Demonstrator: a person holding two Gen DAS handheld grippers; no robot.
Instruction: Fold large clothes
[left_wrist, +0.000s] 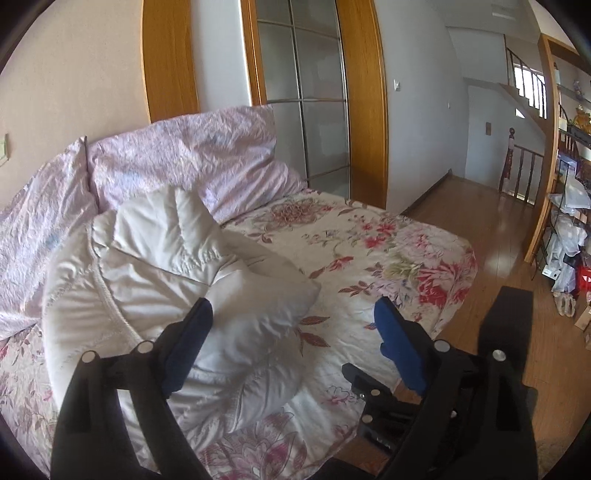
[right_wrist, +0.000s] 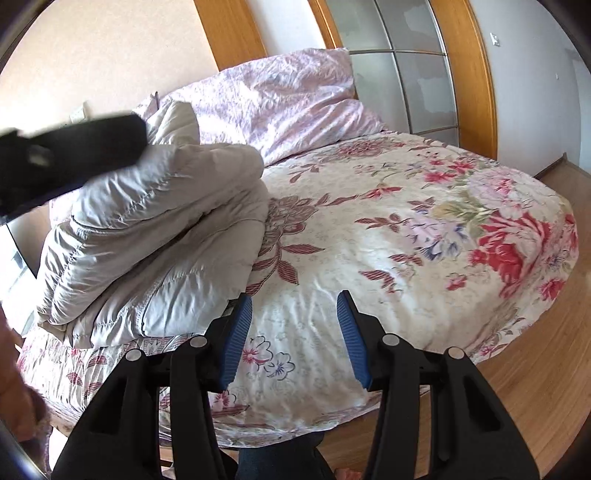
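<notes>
Left hand-held gripper (left_wrist: 291, 325) hovers tilted down — jaws wide (nothing between) — above jacket (left_wrist: 177, 266).

Bright daylight, glare on wooden floor (left_wrist: 491, 236), fisheye bending and dark corners, blurred black gripper (right_wrist: 70, 155) upper left.

A puffy pale grey quilted jacket (right_wrist: 155, 236) lies bundled on the left of a bed covered by a white sheet with red and pink flowers (right_wrist: 406, 236). The right gripper (right_wrist: 295, 332), blue-padded, hovers open and empty over the sheet, just beside the jacket.
</notes>
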